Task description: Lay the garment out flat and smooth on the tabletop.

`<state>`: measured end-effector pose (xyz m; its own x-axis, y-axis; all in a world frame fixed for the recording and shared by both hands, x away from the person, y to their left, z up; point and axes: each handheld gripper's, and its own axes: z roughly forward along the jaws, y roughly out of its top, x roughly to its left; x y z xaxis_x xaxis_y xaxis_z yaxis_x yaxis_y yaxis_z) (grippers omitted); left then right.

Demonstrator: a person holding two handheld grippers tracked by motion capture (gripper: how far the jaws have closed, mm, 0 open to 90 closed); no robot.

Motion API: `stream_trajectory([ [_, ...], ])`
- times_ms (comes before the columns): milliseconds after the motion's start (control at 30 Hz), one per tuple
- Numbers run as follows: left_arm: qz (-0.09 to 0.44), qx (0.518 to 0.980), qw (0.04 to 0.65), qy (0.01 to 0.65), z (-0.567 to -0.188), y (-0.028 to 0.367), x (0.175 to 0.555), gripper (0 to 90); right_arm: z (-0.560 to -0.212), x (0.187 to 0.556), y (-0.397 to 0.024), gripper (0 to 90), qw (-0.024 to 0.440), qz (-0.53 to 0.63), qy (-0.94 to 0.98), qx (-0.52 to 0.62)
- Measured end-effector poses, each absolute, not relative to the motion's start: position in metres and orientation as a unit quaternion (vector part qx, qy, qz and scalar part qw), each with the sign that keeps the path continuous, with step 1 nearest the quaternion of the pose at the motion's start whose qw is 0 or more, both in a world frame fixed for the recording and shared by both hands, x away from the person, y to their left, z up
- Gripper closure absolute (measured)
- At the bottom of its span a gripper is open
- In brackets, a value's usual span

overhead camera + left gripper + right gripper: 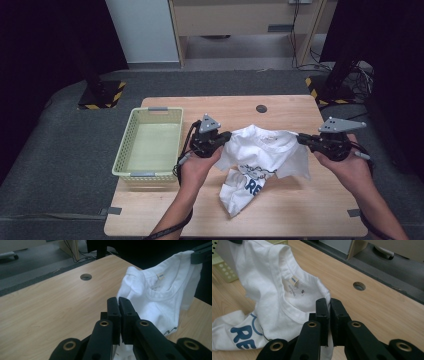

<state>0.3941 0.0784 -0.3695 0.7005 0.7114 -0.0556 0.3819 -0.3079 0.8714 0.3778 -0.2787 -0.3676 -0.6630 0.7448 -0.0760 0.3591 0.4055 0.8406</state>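
A white T-shirt [260, 150] hangs stretched between the two grippers above the table [280, 210], just to the right of the pale green basket [150, 145] — its lower part, with blue lettering, rests crumpled on the wood. The left gripper [227, 136] has its jaws pressed together, pinching one shoulder of the shirt; the right gripper [301, 138] pinches the other shoulder the same way — collar sagging between them.
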Motion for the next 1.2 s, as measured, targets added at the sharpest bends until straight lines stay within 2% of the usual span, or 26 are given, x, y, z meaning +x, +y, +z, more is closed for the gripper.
stream_trajectory([
  [233,0.175,0.794,0.454,0.364,-0.371,0.07,0.428,88.4,-0.363,0.409,-0.276,86.0,0.224,0.407,0.814,0.349],
  [500,0.174,0.8,0.42,0.392,-0.386,0.065,0.47,88.4,-0.386,0.452,-0.28,85.9,0.202,0.382,0.815,0.386],
  [867,0.177,0.812,0.37,0.416,-0.412,0.065,0.509,88.0,-0.416,0.49,-0.267,83.8,0.179,0.358,0.818,0.412],
  [900,0.179,0.812,0.365,0.418,-0.415,0.065,0.512,85.9,-0.418,0.493,-0.265,79.4,0.18,0.356,0.818,0.414],
  [1000,0.193,0.812,0.345,0.428,-0.421,0.066,0.516,60.2,-0.425,0.501,-0.259,57.3,0.199,0.351,0.808,0.43],
  [1033,0.196,0.812,0.344,0.428,-0.421,0.067,0.515,55.0,-0.426,0.501,-0.258,50.7,0.202,0.35,0.805,0.434],
  [1133,0.192,0.81,0.344,0.434,-0.424,0.07,0.508,47.1,-0.429,0.496,-0.257,47.6,0.204,0.349,0.804,0.436],
  [1200,0.188,0.811,0.343,0.435,-0.427,0.072,0.501,46.0,-0.434,0.49,-0.259,48.1,0.201,0.342,0.809,0.434],
])
